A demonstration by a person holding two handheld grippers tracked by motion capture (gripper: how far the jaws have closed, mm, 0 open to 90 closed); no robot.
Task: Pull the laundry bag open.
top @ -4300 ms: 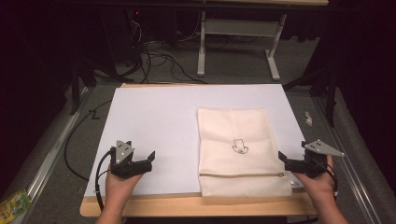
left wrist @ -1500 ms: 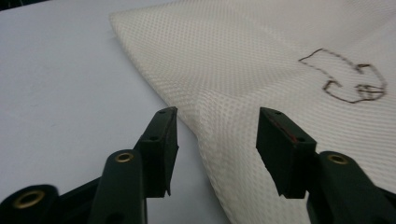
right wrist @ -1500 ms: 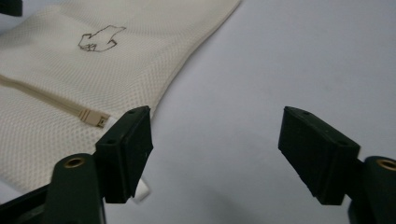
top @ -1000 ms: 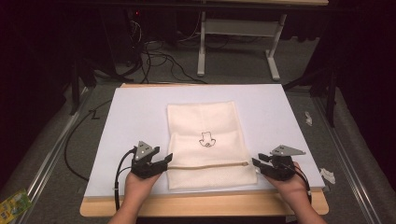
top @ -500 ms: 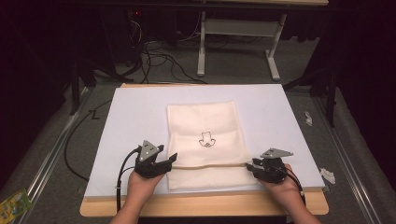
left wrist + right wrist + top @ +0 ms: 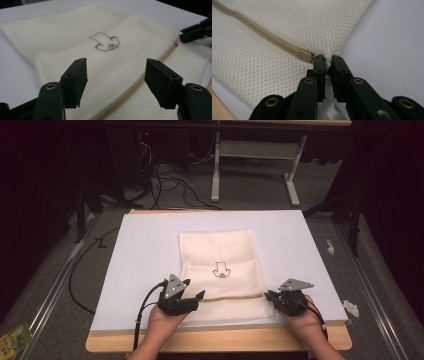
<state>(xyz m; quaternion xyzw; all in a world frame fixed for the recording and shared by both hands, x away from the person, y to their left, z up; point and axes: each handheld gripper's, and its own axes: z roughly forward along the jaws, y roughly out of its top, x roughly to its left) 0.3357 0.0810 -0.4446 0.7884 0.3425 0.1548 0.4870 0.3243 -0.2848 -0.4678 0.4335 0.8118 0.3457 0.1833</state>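
Item: cream mesh bag [image 6: 222, 270], lying flat at the centre of the high view on a white sheet [image 6: 145, 255] that covers a wooden table [image 6: 220, 340]. A small dark outline drawing [image 6: 220, 269] sits at its middle; what it depicts is too small to make out. A tan zipper [image 6: 232, 296] crosses the bag near its lower edge, its slider [image 6: 304, 55] at the right end, seen in the right gripper view.

Left gripper [image 6: 192, 299] — lower centre-left of the high view, at the bag's lower left corner. In the left gripper view its jaws stand wide apart above the mesh with nothing between them; their tips are clear, their bases are cut off by the bottom edge. Whether they touch the fabric cannot be told.

Right gripper [image 6: 270, 296] — lower centre-right of the high view, at the bag's right edge. In the right gripper view the jaws are pinched nearly together on a small fold of mesh just beside the slider; the fold itself is mostly hidden between them.

Hands and forearms enter from the bottom edge, cut off there. Surroundings: grey floor with cables [image 6: 165, 180] at the upper left, white table legs [image 6: 255, 165] at the top, all dim.
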